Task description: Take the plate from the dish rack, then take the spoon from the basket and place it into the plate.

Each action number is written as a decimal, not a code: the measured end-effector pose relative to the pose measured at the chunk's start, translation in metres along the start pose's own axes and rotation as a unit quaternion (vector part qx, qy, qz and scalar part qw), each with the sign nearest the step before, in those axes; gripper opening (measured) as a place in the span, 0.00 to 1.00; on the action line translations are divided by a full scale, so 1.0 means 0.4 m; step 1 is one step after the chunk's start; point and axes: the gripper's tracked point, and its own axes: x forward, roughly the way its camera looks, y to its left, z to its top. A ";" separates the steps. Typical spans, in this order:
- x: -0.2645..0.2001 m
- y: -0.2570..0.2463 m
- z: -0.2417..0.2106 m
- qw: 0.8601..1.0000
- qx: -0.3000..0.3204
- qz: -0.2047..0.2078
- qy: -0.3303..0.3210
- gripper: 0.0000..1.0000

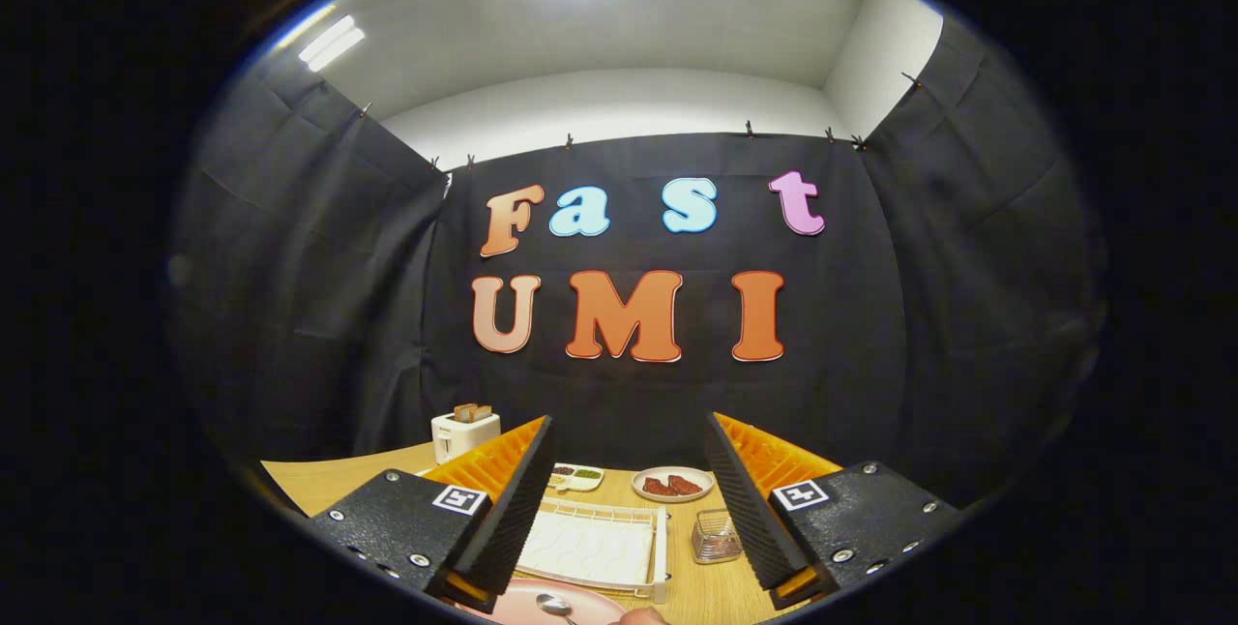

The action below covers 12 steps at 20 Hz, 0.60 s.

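Wooden table bears spoon on plate; gripper gapes empty.

The gripper is held level, pointing straight ahead, its two fingers spread wide apart with nothing between them. The ribbed inner faces of the fingers stand opposite each other across the gap. A fingertip of the person's hand shows just below the fingers.
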 end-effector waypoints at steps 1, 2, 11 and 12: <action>0.000 0.007 0.000 1.000 0.001 0.003 -0.001 0.92; 0.001 0.013 -0.002 1.000 0.002 0.005 -0.001 0.92; 0.019 0.024 0.001 1.000 0.014 0.009 -0.001 0.92; 0.020 0.023 -0.003 1.000 0.017 0.009 0.002 0.92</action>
